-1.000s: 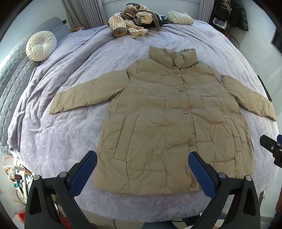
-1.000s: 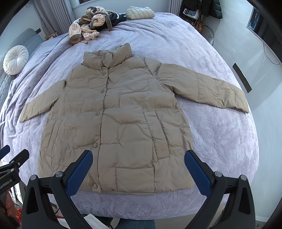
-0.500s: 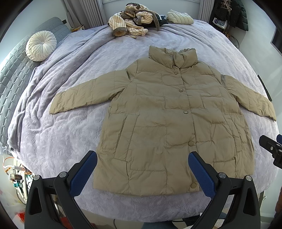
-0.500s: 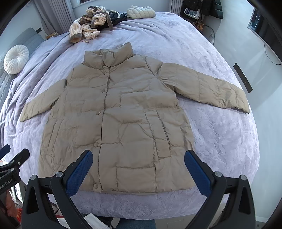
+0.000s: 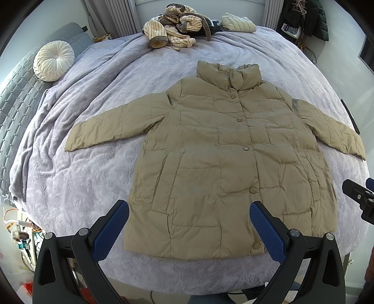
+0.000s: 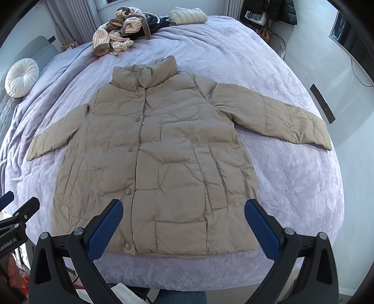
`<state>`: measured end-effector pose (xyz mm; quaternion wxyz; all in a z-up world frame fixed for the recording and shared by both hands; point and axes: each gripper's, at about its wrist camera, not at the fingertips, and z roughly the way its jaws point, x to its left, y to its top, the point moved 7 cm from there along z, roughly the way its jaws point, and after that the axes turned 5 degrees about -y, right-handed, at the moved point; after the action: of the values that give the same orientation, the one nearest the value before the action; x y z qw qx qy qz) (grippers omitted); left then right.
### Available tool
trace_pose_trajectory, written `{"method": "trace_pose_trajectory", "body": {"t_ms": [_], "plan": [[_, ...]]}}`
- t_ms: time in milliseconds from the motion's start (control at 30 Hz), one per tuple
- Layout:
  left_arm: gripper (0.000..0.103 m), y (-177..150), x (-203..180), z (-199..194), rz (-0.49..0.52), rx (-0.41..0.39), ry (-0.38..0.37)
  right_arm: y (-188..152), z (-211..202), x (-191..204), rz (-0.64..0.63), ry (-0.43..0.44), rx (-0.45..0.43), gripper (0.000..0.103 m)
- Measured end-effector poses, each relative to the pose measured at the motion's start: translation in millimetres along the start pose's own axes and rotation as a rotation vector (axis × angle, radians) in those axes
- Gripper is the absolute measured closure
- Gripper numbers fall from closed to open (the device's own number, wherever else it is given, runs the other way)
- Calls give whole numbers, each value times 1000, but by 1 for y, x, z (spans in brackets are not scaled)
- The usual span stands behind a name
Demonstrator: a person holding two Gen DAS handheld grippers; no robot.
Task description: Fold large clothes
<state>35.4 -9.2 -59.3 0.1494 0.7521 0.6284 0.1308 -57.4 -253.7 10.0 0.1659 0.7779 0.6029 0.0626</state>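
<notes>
A tan puffer coat (image 5: 224,154) lies flat and buttoned on the lilac bedspread (image 5: 88,177), collar away from me, both sleeves spread out. It also shows in the right wrist view (image 6: 163,152). My left gripper (image 5: 189,210) is open and empty, held above the coat's hem. My right gripper (image 6: 183,208) is open and empty, also above the hem. The right gripper's tip shows at the right edge of the left wrist view (image 5: 357,194), and the left gripper's tip shows at the left edge of the right wrist view (image 6: 18,210).
A heap of striped clothes (image 5: 173,32) and a folded cream jacket (image 5: 236,22) lie at the bed's far end. A round white cushion (image 5: 53,60) sits on a grey quilted headboard at the left. Dark coats (image 6: 268,9) hang at the far right.
Both grippers have stayed open and nearly still. The coat has not moved.
</notes>
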Motion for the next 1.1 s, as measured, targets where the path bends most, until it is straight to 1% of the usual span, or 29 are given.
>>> {"method": "trace_pose_trajectory", "body": {"t_ms": [500, 567, 600, 700, 767, 900, 967, 1000, 1100], "plan": [[0, -1, 0, 1, 3, 12, 8, 0, 1, 1, 0, 0, 2, 0], [0, -1, -1, 2, 8, 21, 13, 0, 1, 2, -1, 0, 3, 0], [0, -1, -2, 5, 17, 30, 33, 0, 1, 2, -1, 0, 4, 0], [0, -2, -4, 8, 14, 34, 25, -2, 2, 5, -2, -2, 8, 0], [0, -4, -1, 12, 12, 55, 23, -3, 5, 8, -4, -1, 14, 0], [0, -10, 11, 20, 1, 118, 13, -3, 13, 13, -8, 5, 41, 0], [0, -11, 17, 25, 1, 126, 20, 0, 18, 16, -14, 14, 61, 0], [0, -11, 22, 29, 2, 113, 27, 0, 22, 20, -19, 20, 74, 0], [0, -13, 34, 41, -4, 121, 5, 1, 32, 33, -31, 40, 111, 0]]}}
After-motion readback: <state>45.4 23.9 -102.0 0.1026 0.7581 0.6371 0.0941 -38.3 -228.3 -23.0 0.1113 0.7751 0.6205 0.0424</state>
